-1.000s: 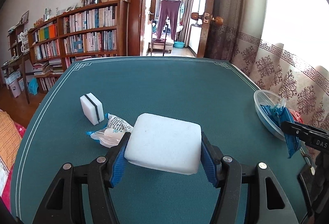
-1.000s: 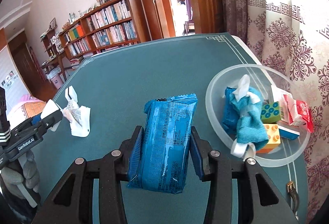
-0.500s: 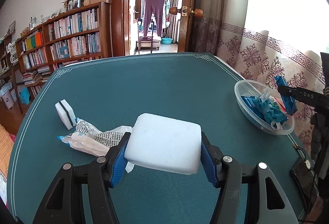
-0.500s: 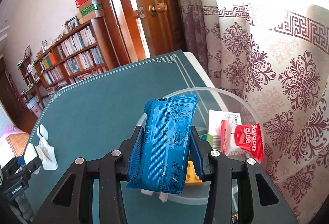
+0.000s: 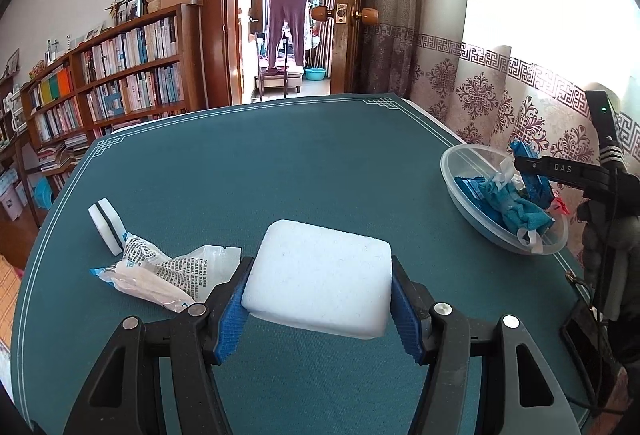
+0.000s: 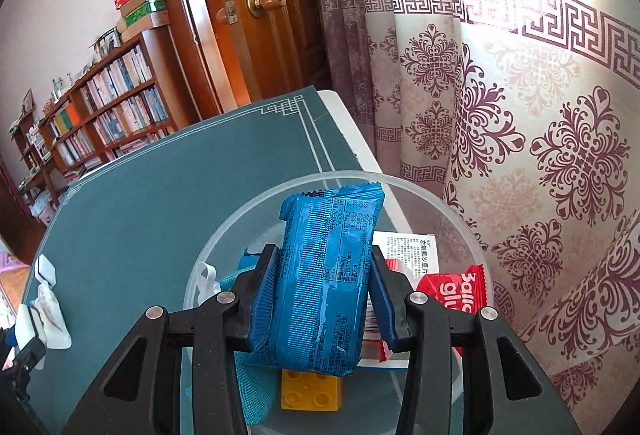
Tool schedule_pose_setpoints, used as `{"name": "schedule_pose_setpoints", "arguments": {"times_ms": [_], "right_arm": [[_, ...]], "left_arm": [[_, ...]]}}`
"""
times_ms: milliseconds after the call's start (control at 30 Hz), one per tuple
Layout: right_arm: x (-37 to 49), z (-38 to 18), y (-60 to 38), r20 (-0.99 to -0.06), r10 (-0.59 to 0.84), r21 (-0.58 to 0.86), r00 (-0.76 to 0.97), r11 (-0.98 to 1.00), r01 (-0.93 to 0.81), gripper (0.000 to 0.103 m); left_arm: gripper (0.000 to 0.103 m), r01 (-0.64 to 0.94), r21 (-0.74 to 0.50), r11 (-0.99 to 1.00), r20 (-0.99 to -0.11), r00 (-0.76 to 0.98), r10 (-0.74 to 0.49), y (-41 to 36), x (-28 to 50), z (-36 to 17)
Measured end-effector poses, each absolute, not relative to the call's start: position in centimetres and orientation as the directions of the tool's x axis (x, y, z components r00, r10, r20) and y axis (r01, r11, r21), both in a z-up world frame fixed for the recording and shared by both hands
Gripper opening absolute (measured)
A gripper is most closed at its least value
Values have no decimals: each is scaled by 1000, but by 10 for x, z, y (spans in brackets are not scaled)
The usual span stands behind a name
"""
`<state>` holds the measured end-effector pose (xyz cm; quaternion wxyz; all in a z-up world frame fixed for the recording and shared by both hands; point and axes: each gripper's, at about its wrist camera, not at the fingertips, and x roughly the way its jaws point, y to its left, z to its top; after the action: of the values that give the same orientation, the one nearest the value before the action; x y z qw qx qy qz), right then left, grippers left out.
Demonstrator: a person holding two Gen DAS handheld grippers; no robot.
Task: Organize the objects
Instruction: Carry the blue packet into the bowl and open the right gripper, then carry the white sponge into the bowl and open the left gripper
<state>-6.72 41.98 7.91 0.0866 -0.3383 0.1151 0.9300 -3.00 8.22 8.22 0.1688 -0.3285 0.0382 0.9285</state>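
Left wrist view: the left hand-held gripper (image 5: 319,298) pinches a white sponge block (image 5: 318,283) above the green table (image 5: 280,163); just beyond lie a crumpled plastic wrapper (image 5: 168,271) and a small black-striped sponge (image 5: 106,226), with a bookshelf (image 5: 112,83) behind. Right wrist view: the right hand-held gripper (image 6: 322,295) clamps a blue snack packet (image 6: 326,287) over the clear bowl (image 6: 240,231), above a yellow brick (image 6: 312,393), red packet (image 6: 460,291) and teal cloth (image 6: 252,387).
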Motion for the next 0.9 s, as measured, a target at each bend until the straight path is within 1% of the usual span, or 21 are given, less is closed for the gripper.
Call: {"name": "schedule_pose_setpoints", "arguments": {"times_ms": [167,467,900], "right_arm": [[-68,75,424,-656,82,174,-750,-951,-257,46],[-41,83,419,-618,85,179,-781,-953,-245,47],[5,88,425,-578,28,243,-815,-948,-205,47]], "left_arm": [[66,-348,-37,-937,-626,-722,294,87,-30,82],[66,-378,-29,-925,-629,-712,311,103,-32,84],[66,-484,-3,-875,-634,-676,376,169,-45,94]]}}
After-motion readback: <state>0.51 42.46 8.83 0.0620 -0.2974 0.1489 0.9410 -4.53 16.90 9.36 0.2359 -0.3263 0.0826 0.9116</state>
